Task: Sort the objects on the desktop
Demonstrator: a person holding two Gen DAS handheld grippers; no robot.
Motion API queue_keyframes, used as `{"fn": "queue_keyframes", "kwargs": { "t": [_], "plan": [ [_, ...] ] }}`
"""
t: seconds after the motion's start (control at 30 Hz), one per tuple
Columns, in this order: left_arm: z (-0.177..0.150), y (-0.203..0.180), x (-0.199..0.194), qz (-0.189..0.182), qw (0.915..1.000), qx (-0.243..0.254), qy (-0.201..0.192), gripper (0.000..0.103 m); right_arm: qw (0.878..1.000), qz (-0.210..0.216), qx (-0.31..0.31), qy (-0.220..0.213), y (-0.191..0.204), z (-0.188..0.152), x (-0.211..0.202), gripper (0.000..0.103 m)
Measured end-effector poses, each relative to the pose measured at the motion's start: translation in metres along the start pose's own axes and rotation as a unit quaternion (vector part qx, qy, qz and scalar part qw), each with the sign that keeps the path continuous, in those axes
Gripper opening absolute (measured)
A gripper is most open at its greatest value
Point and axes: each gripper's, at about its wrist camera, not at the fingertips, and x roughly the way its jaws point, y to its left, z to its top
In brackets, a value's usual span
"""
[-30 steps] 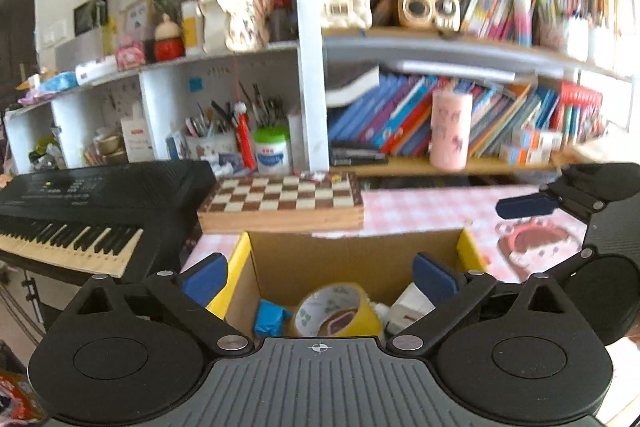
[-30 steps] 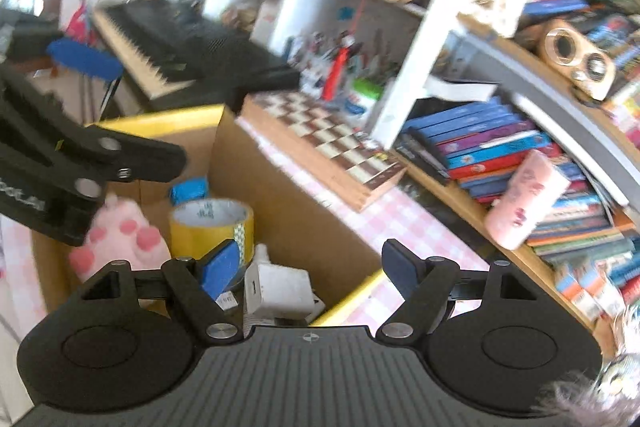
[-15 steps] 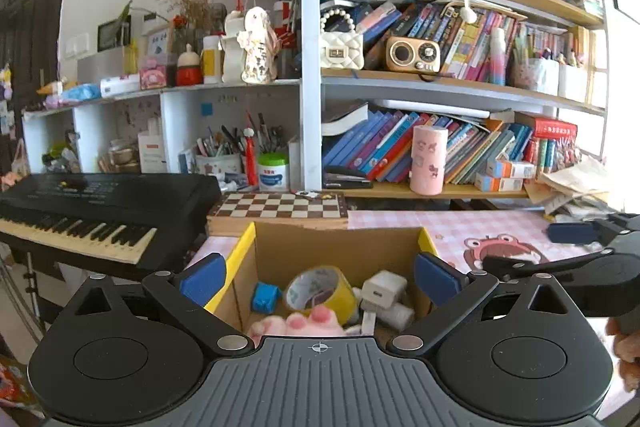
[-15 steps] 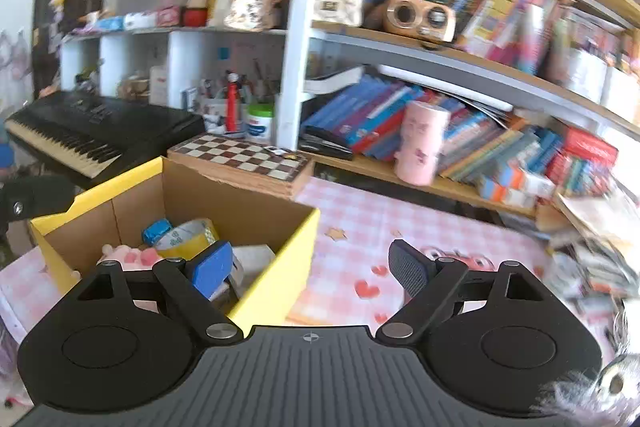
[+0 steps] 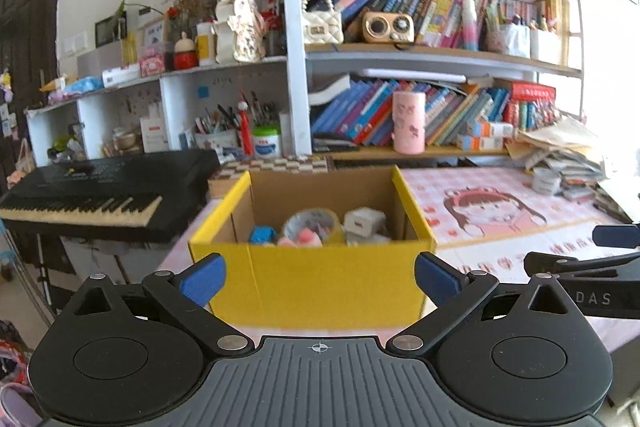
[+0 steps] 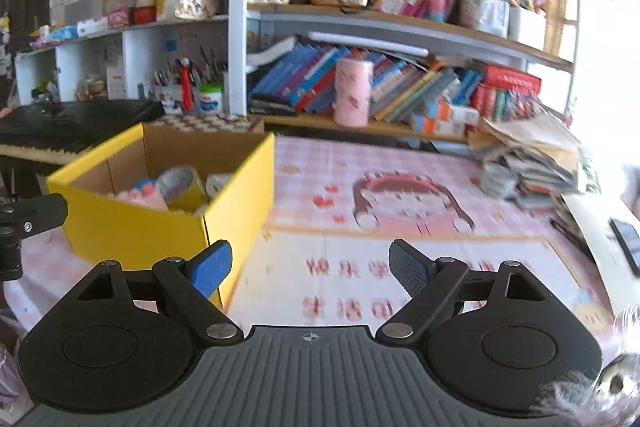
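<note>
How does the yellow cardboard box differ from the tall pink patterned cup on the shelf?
The yellow cardboard box is wide, square-cornered and open-topped, showing clutter inside; the tall pink patterned cup is a narrow cylinder whose inside is hidden. The box sits on the pink tablecloth; the cup stands before books. Both are upright.

box [image 5: 312, 283]: matt yellow cardboard, brown inside | gripper pads [image 5: 202, 277]: blue rubbery | tablecloth [image 6: 400, 279]: printed, smooth

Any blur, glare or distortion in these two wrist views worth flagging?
Left wrist: sharp, fisheye bows the shelves, window glare whitens the right edge. Right wrist: motion blur smears the pink mat and yellow box; right side is blown out too.
</note>
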Motion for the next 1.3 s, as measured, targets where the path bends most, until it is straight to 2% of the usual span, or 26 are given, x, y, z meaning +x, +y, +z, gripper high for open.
{"fn": "queue_keyframes", "kwargs": {
  "t": [0.33, 0.5, 0.6, 0.73, 1.3],
  "plan": [
    [-0.022, -0.008, -0.018, -0.011, 0.9997, 0.002, 0.022, 0.102, 0.999, -0.028, 0.031, 0.035, -0.004, -0.036, -0.033, 0.085],
    [-0.025, -0.013, -0.015, -0.009, 0.9994, -0.006, 0.032, 0.102, 0.997, -0.026, 0.048, 0.05, -0.008, -0.045, -0.039, 0.088],
    [-0.029, -0.016, -0.014, -0.006, 0.9987, -0.001, 0.051, 0.102, 0.997, -0.025, 0.043, 0.057, -0.007, -0.051, -0.043, 0.089],
    [-0.032, -0.017, -0.013, -0.005, 0.9978, -0.005, 0.066, 0.103, 0.997, -0.026, 0.05, 0.059, -0.01, -0.052, -0.044, 0.092],
    [-0.038, -0.018, -0.014, 0.006, 0.9979, -0.007, 0.063, 0.103, 0.996, -0.013, 0.045, 0.072, -0.011, -0.051, -0.039, 0.095]
  ]
}}
